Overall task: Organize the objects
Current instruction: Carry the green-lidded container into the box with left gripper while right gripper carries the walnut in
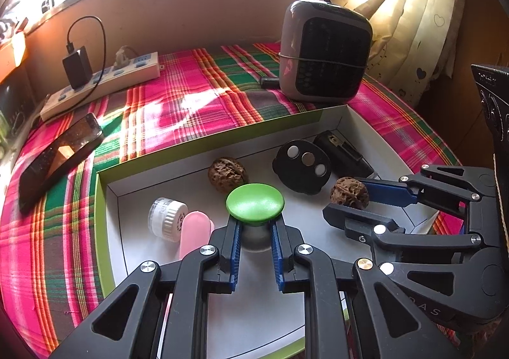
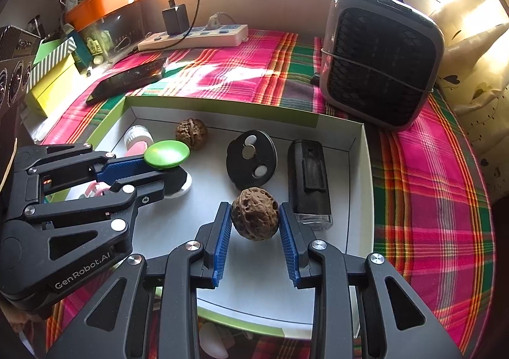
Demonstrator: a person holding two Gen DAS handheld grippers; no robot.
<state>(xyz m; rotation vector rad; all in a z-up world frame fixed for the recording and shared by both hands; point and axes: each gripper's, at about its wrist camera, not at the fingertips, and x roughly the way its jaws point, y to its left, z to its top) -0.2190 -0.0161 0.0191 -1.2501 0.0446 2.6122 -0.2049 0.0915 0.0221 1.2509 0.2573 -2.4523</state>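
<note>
A pink, green and orange plaid cloth (image 1: 191,95) covers the surface. At the upper left of the left wrist view a white power strip (image 1: 105,85) lies on it near the wall, with a black charger (image 1: 76,66) plugged in and its cable looping upward. Below that, at the left edge, a dark phone (image 1: 60,158) lies flat. A grey fan heater (image 1: 327,50) stands at the upper right, before cream curtains with heart prints (image 1: 423,25). In the right wrist view, an orange tin (image 2: 105,3) and stacked boxes (image 2: 54,72) crowd the upper left.
</note>
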